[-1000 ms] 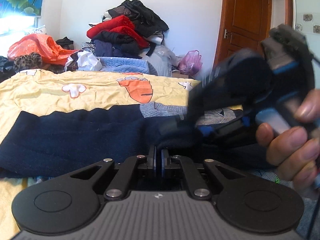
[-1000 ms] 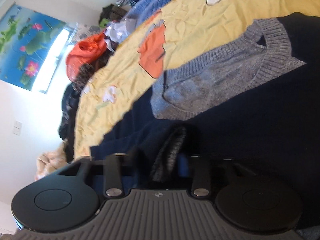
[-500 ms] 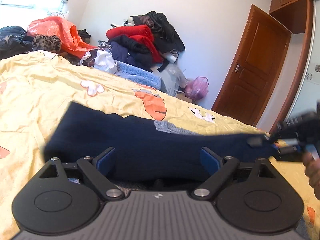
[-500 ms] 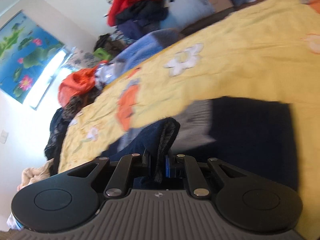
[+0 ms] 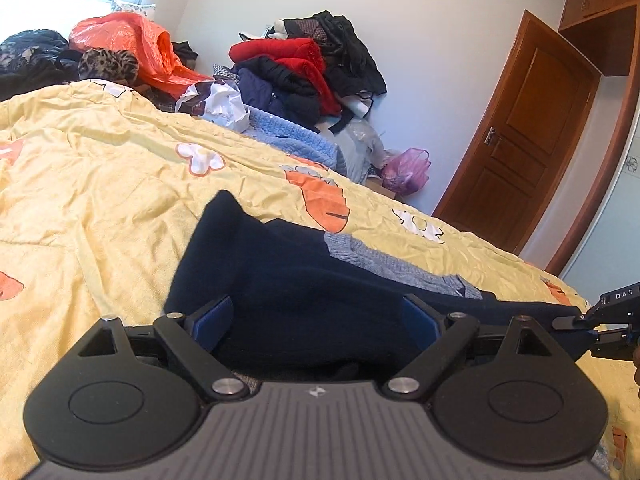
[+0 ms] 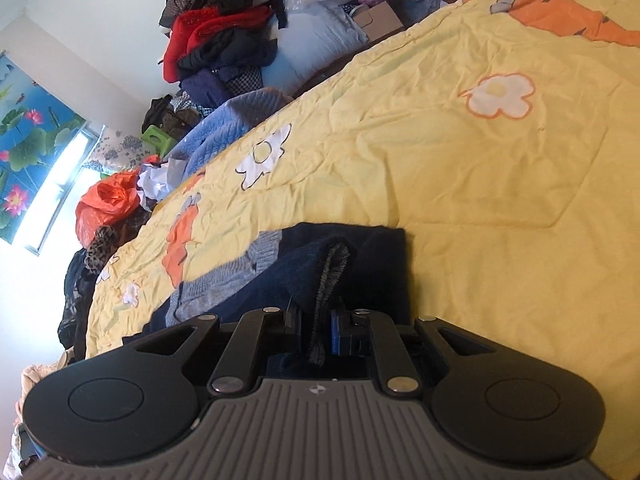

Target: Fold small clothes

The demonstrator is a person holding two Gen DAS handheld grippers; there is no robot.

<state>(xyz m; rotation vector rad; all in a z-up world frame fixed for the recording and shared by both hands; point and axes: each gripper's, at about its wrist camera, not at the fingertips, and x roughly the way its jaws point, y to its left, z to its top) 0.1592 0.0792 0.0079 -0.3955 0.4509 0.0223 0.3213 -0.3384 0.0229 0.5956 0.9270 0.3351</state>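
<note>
A small navy sweater (image 5: 288, 276) with a grey knit collar (image 5: 384, 264) lies on the yellow bedspread (image 5: 100, 200). My left gripper (image 5: 316, 320) is open, its blue pads wide apart just above the sweater's near part. My right gripper (image 6: 316, 328) is shut on a bunched fold of the navy sweater (image 6: 320, 264), with a grey ribbed edge showing between the pads. In the left wrist view the right gripper (image 5: 592, 320) sits at the far right, holding the sweater's end.
A pile of clothes (image 5: 304, 68) and an orange plastic bag (image 5: 136, 48) lie beyond the bed by the wall. A pink bag (image 5: 406, 168) sits near the wooden door (image 5: 520, 140). A light blue quilted item (image 6: 224, 128) lies at the bed's far edge.
My left gripper has opened and let go of the sweater. My right gripper has closed on the fold and carried it to the right, drawing the sweater out across the bed.
</note>
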